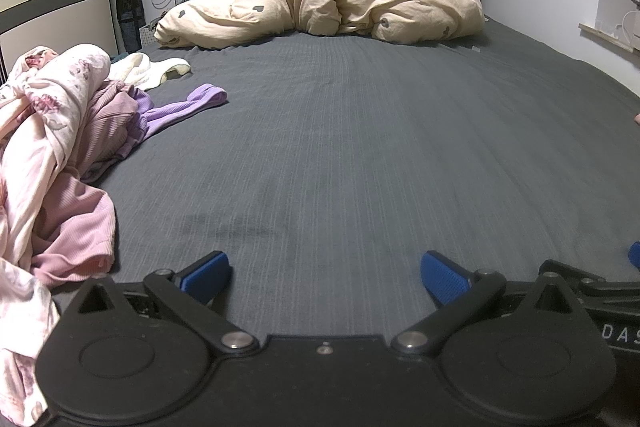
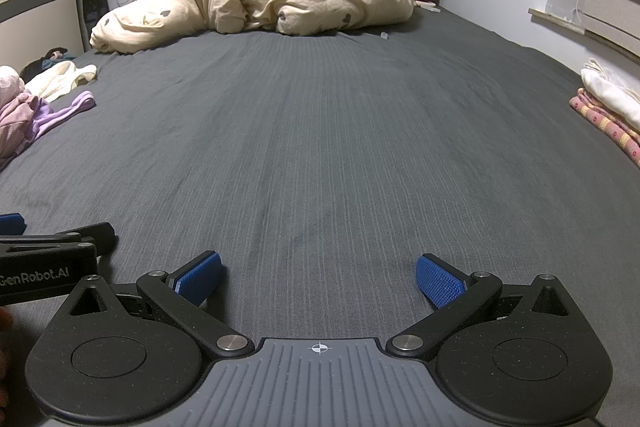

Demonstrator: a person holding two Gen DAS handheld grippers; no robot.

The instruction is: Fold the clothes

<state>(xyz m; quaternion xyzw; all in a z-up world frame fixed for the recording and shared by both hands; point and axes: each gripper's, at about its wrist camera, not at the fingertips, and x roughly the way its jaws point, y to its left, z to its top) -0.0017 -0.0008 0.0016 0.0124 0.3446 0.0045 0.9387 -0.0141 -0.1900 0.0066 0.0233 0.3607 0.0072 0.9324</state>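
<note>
The unfolded clothes (image 1: pixel 60 147) are lying in a tangled heap at the left edge of the grey bedsheet (image 1: pixel 340 147), with folded clothes (image 2: pixel 608 107) stacked at the right edge. The left gripper (image 1: pixel 324 277) and right gripper (image 2: pixel 318 275) are hovering side by side over bare sheet, jaws wide apart and holding nothing. Because the pink, floral and purple pieces are overlapping, a grab into the heap is likely risking pinching two garments together.

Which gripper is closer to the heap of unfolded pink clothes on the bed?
Left. The left gripper is open right beside the pink clothes, which lie just off its left finger. The right gripper, also open, sits on the far side of the left one, farther from the heap.
</note>
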